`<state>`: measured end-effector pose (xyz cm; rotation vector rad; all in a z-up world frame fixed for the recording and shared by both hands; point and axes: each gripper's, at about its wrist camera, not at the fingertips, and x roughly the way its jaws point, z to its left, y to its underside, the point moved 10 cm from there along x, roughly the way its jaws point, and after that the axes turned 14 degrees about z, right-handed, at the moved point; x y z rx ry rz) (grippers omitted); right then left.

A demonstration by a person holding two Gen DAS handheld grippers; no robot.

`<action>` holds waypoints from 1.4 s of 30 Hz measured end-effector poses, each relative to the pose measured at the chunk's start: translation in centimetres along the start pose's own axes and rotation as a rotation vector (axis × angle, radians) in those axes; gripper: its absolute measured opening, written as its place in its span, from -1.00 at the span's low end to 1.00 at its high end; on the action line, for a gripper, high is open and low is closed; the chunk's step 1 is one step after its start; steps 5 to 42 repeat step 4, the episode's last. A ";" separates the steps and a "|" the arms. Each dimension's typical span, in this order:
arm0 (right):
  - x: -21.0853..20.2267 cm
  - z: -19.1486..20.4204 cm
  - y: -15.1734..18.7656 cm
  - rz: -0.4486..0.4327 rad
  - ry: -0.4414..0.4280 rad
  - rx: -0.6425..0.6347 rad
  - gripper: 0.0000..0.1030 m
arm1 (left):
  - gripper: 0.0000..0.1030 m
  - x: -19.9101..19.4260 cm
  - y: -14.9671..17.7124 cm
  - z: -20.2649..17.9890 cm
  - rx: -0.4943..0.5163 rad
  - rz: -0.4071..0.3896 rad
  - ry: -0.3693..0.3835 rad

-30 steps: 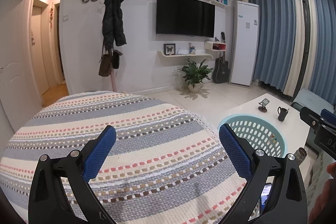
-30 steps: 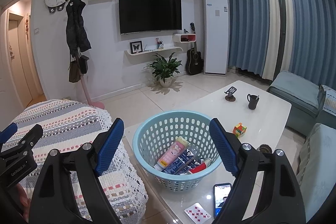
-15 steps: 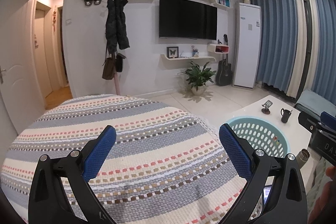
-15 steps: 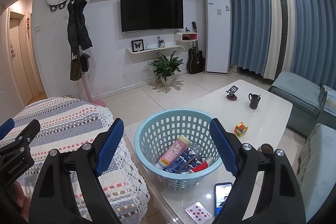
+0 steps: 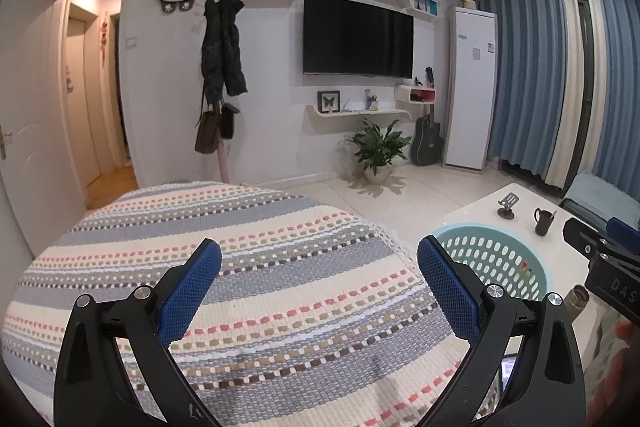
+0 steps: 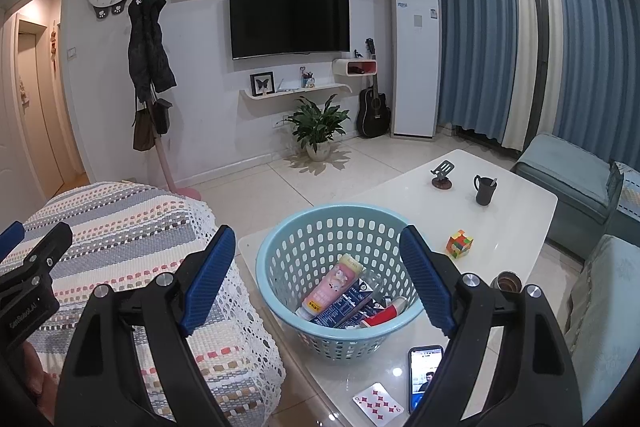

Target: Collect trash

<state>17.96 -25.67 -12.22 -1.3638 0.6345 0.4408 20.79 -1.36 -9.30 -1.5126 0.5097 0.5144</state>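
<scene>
A light blue plastic basket stands on the white coffee table and holds a pink tube, a dark blue carton and a red item. My right gripper is open and empty, held above and in front of the basket. My left gripper is open and empty above the striped woven cover. The basket also shows in the left wrist view, to the right of that gripper.
On the table lie a phone, a playing card, a colour cube, a black mug, a phone stand and a metal cup. A grey sofa is at right. A potted plant stands by the far wall.
Both grippers have risen and drawn back a little, so the views tilt up slightly. Both stay open and empty. The basket's contents have not moved.
</scene>
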 end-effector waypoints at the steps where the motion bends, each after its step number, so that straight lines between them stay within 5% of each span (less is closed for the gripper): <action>1: 0.1 0.0 0.0 0.002 -0.001 0.000 0.55 | 0.85 0.1 0.0 0.1 -0.004 0.002 0.002; 42: 0.2 0.0 0.1 0.006 -0.002 -0.002 0.55 | 0.85 0.1 0.0 0.3 -0.007 0.006 0.003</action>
